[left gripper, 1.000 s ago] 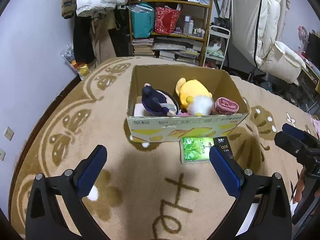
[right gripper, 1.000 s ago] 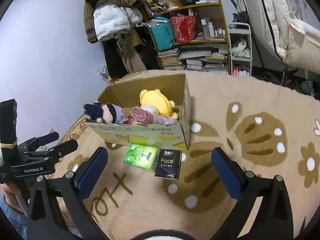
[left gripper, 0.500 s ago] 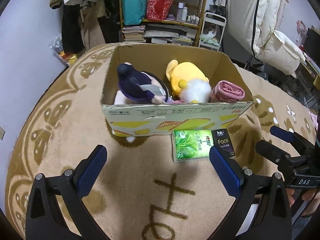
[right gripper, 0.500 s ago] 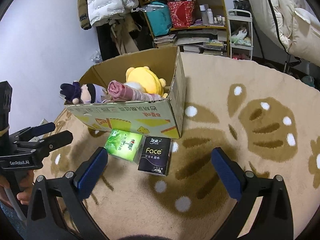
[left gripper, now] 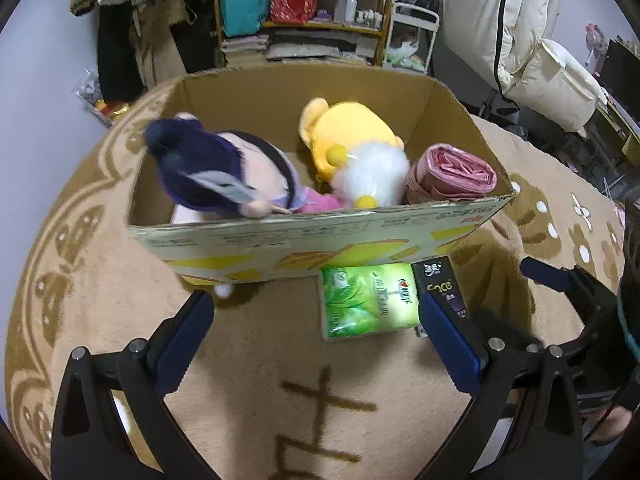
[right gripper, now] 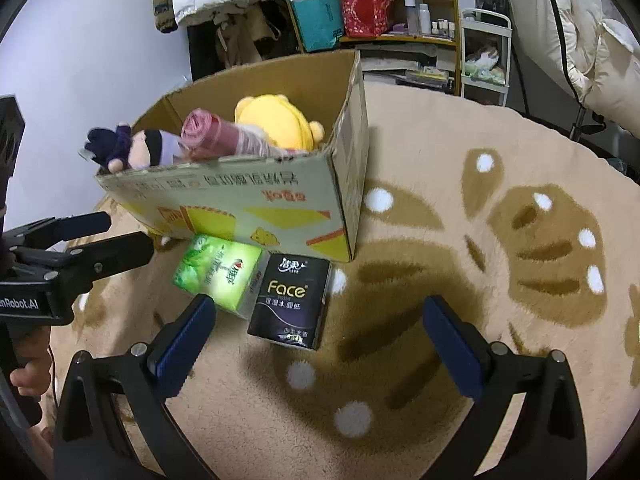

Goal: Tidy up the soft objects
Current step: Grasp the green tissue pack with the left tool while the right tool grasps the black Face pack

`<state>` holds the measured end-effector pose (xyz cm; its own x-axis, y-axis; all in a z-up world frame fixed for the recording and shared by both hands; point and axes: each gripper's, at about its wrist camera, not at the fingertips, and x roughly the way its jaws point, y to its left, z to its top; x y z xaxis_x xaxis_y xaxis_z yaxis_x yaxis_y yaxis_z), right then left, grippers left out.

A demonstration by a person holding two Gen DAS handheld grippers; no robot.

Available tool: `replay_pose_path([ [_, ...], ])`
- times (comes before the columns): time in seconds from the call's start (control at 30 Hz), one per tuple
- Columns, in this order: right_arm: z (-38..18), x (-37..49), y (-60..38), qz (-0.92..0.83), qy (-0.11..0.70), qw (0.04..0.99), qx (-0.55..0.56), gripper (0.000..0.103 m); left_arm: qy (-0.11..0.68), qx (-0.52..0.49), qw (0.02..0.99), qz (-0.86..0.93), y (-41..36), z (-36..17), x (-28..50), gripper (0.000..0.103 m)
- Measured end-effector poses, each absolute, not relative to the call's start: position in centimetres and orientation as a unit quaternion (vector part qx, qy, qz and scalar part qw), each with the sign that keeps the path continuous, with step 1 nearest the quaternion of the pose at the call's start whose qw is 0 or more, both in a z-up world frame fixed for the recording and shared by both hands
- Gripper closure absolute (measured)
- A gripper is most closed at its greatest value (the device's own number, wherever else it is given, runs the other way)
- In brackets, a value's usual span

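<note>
"Face" on the black tissue pack point(right gripper: 291, 300); "nRobot.AI" on the left hand-held gripper point(right gripper: 100, 240).

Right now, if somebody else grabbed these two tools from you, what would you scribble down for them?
Left hand-held gripper: open, empty, hovering over the rug near the green tissue pack.
Right hand-held gripper: open, empty, over the black Face tissue pack.
Done: the purple-haired doll, yellow plush and pink bag roll sit in the cardboard box.
Left: both tissue packs lie side by side on the rug against the box front; probably pick them up and put them in.
</note>
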<state>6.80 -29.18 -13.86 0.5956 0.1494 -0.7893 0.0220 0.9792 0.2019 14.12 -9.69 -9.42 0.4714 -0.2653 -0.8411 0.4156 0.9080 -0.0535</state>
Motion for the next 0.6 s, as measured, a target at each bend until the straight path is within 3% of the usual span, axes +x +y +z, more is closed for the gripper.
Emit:
replay_pose_path([
  [0.43,-16.2,7.3,-28.5,0.046,0.469,0.878,0.085,0.004,0.504,0.094,0.832,-0.213,-11.8,-12.2,15.5,0.002],
  [0.57,-16.7,7.6,-28.2,0.047,0.472,0.877,0.074,0.012,0.515,0.092,0.824,-0.216,-12.2,-13.2,15.8,0.002],
  [0.6,-16.9,7.7,-28.1,0.05,0.474,0.876,0.074,0.022,0.519,0.088,0.821,-0.221,-12.3,-13.4,15.9,0.002],
])
